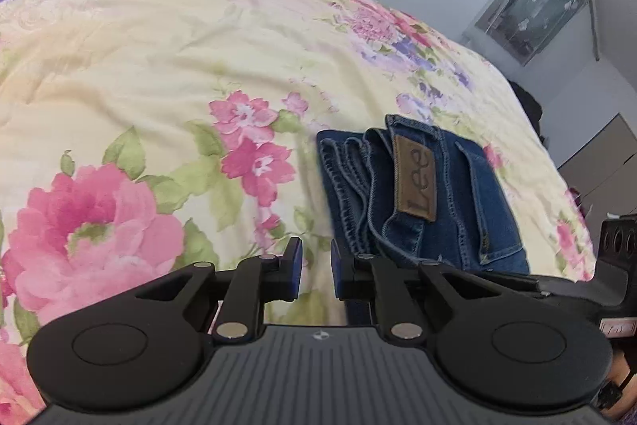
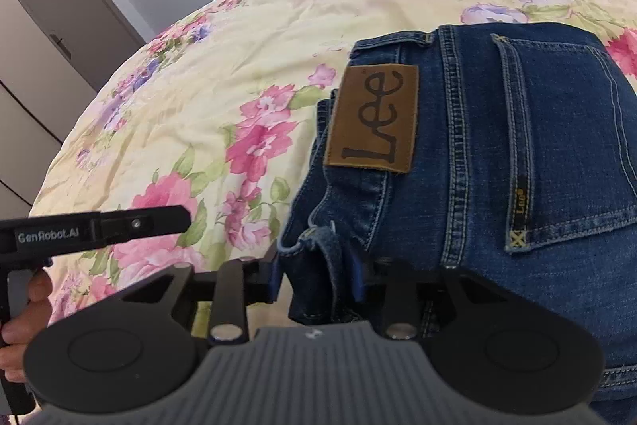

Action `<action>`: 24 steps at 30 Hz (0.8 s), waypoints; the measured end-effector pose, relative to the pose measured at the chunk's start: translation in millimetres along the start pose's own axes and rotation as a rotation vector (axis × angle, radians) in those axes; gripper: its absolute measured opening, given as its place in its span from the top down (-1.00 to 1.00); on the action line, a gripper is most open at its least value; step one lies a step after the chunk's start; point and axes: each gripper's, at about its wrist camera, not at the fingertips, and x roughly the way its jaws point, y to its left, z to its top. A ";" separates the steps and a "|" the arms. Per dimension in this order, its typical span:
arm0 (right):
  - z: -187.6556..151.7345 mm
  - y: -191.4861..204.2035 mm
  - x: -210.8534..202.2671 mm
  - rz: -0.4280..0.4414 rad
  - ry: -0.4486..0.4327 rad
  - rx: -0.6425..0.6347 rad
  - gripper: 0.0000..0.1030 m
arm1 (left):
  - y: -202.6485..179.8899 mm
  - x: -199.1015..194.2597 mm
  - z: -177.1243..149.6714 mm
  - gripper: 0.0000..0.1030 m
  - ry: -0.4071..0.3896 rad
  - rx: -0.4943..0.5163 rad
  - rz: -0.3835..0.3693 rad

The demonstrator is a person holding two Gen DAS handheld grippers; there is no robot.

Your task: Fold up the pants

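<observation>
Each gripper is matte black plastic. The left gripper (image 1: pixel 316 267) has two large round discs at its base, each with a shallow circular recess, and angular linkage arms pinned with silver round-headed screws. Between the discs sits a grey ribbed plate bearing a small round black-and-white mark. Its fingers (image 1: pixel 294 267) carry blue pads on their inner faces. The right gripper (image 2: pixel 318 277) is built the same way: twin discs, silver pivots, grey ribbed plate, blue-lined fingers (image 2: pixel 274 279). Seen from the right wrist, the left gripper's side is a slim black bar printed "GenRobot.AI" in white, with one small screw. A hand (image 2: pixel 24 309) wraps its black handle.
</observation>
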 end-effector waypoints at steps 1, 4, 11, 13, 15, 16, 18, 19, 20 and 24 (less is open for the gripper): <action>2.5 4.1 -3.7 0.000 0.010 -0.015 0.28 | -2.4 1.4 3.5 0.69 -0.002 -0.012 -0.013; 13.4 10.5 -23.9 0.011 -0.022 -0.065 0.28 | -14.6 9.5 17.2 0.66 -0.017 -0.014 -0.043; 56.1 -34.4 -57.8 -0.189 -0.159 -0.156 0.44 | -42.6 52.7 51.4 0.24 -0.039 -0.041 -0.154; 64.7 -66.8 -61.6 -0.241 -0.168 -0.122 0.53 | -47.6 71.5 60.1 0.24 -0.046 -0.030 -0.152; 68.1 -99.4 -67.5 -0.258 -0.185 -0.075 0.53 | -49.1 90.4 67.1 0.24 -0.043 -0.022 -0.133; 68.3 -113.9 -69.3 -0.254 -0.183 -0.053 0.53 | -48.1 99.0 70.0 0.24 -0.028 -0.025 -0.136; 65.6 -137.6 -70.7 -0.232 -0.182 -0.008 0.53 | -44.3 114.7 74.6 0.24 -0.007 -0.036 -0.133; 63.3 -146.9 -70.5 -0.217 -0.180 0.007 0.53 | -42.7 120.5 75.6 0.24 -0.001 -0.042 -0.127; 60.8 -154.1 -67.5 -0.202 -0.173 0.020 0.53 | -39.5 126.5 75.5 0.24 0.006 -0.051 -0.136; 51.6 -171.6 -55.1 -0.136 -0.177 0.069 0.53 | -31.6 140.5 73.4 0.24 0.014 -0.088 -0.166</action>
